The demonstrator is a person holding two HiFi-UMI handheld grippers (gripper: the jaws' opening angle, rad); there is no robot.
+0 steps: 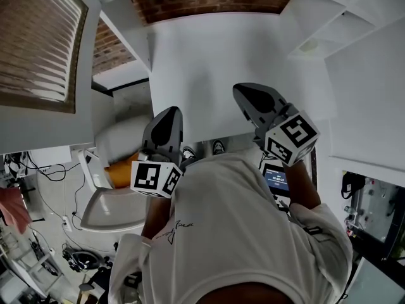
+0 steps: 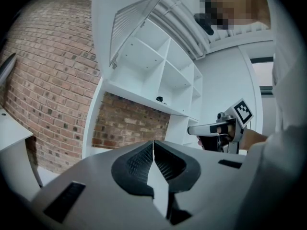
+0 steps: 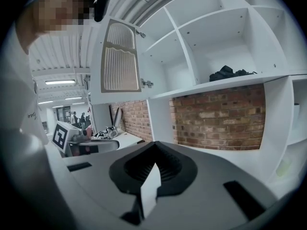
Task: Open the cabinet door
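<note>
The louvred cabinet door (image 3: 120,56) stands swung open from the white shelf unit (image 3: 211,37); it also shows in the left gripper view (image 2: 127,25) and at the upper left of the head view (image 1: 38,43). My left gripper (image 2: 153,143) is shut with nothing between its jaws and hangs in the air over the white counter (image 1: 209,56). My right gripper (image 3: 154,145) is shut and empty too, beside the left one. In the head view the left gripper (image 1: 172,113) and the right gripper (image 1: 239,90) both point at the counter, clear of the door.
A brick wall (image 3: 220,119) backs the counter under the shelves. A dark bundle (image 3: 230,73) lies on one shelf and a small dark thing (image 2: 159,99) on another. Below in the head view are a white chair (image 1: 107,201), cables and floor clutter (image 1: 38,170).
</note>
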